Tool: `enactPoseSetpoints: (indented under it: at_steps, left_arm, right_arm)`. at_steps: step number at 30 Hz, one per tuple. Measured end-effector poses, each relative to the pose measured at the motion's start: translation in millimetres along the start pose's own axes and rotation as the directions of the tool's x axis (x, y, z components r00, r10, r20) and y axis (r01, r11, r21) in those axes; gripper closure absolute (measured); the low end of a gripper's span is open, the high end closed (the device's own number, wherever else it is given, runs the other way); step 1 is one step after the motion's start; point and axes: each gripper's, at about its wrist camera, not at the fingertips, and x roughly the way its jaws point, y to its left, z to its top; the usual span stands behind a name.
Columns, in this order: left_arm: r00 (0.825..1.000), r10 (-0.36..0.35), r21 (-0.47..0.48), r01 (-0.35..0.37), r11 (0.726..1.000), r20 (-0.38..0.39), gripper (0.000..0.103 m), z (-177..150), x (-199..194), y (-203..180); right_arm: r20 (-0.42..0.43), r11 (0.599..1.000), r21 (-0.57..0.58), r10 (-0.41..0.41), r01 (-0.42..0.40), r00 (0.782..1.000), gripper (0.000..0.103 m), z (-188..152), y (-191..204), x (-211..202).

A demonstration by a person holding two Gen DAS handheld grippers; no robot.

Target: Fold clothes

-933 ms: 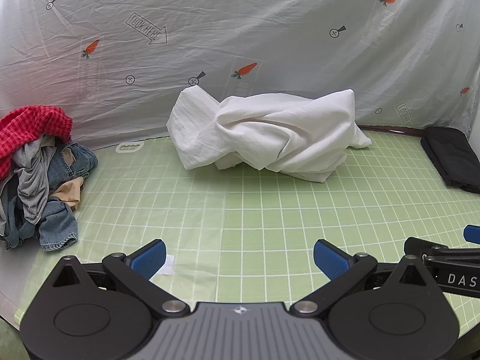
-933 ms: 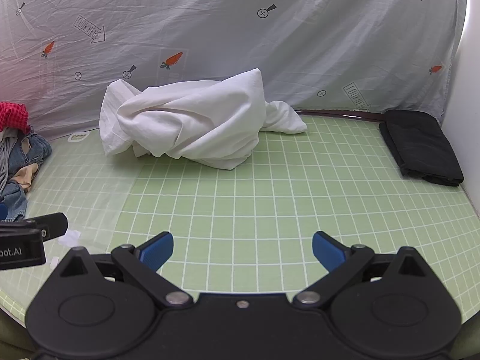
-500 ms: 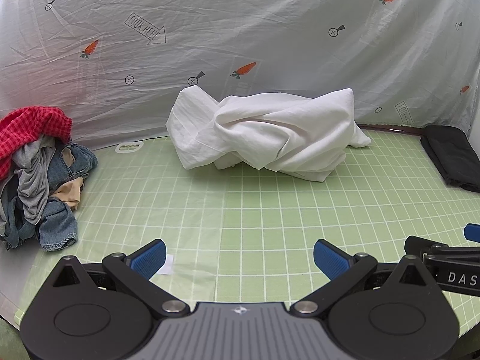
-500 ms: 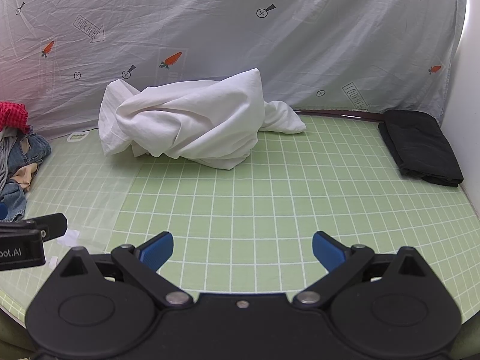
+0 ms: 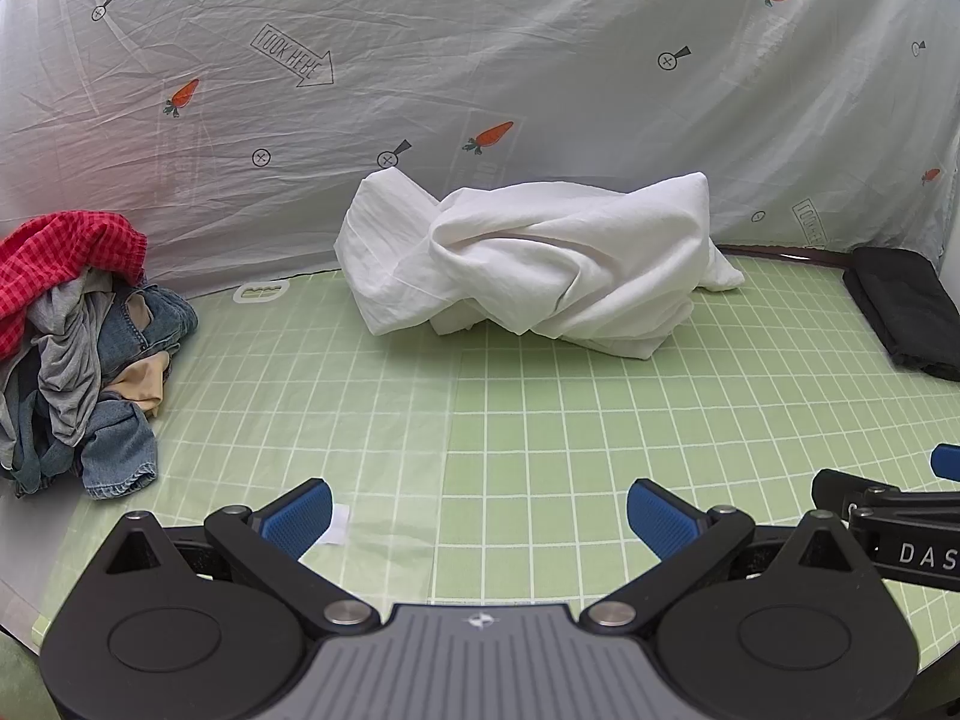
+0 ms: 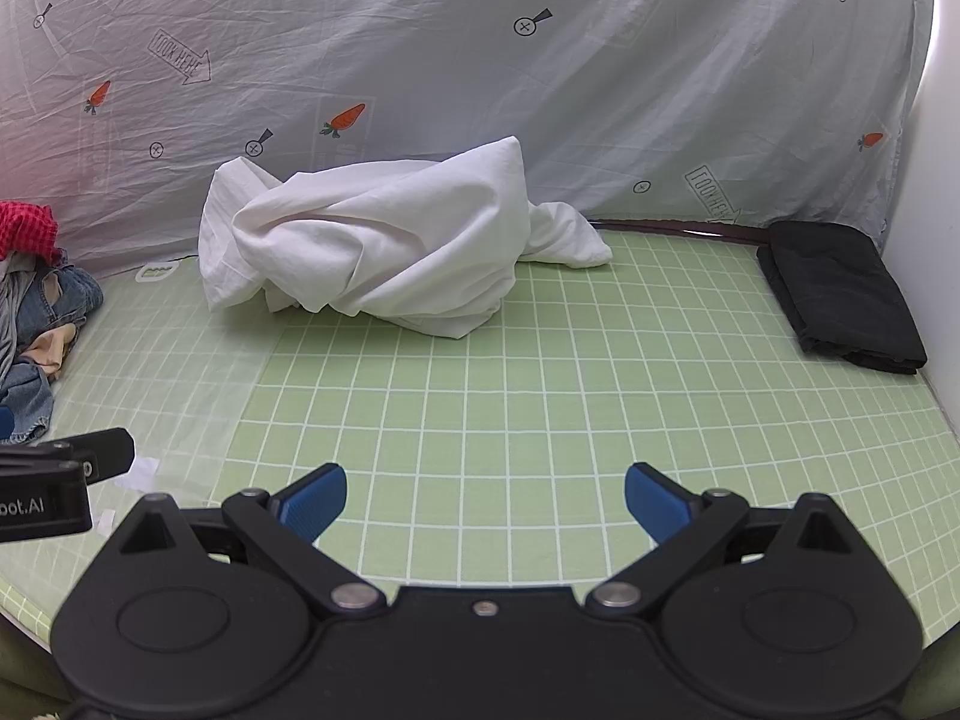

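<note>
A crumpled white garment (image 5: 540, 264) (image 6: 372, 252) lies bunched at the back of the green grid mat (image 5: 540, 420) (image 6: 540, 390), against the grey backdrop. My left gripper (image 5: 477, 513) hovers open over the mat's near edge, well short of the garment, with nothing between its blue fingertips. Beside it my right gripper (image 6: 483, 501) is open too, equally far back and empty. Its tip shows at the right edge of the left wrist view, and the left gripper's body shows at the left edge of the right wrist view.
A heap of unfolded clothes (image 5: 78, 336) (image 6: 36, 300), red checked cloth, denim and grey, sits at the mat's left end. A folded black garment (image 5: 906, 312) (image 6: 840, 294) lies at the far right. A small white scrap (image 5: 336, 525) (image 6: 141, 471) lies near the left gripper. The printed backdrop (image 5: 480, 60) closes the rear.
</note>
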Motion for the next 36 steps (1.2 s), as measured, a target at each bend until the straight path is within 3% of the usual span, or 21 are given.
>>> enactPoseSetpoints:
  at_steps: [36]
  left_arm:
    - [0.999,-0.004,0.037,0.006,0.999,-0.047,0.000,-2,10,-10]
  right_arm:
    - [-0.014,1.000,0.016,-0.010,0.011,1.000,0.003,-6,-5,4]
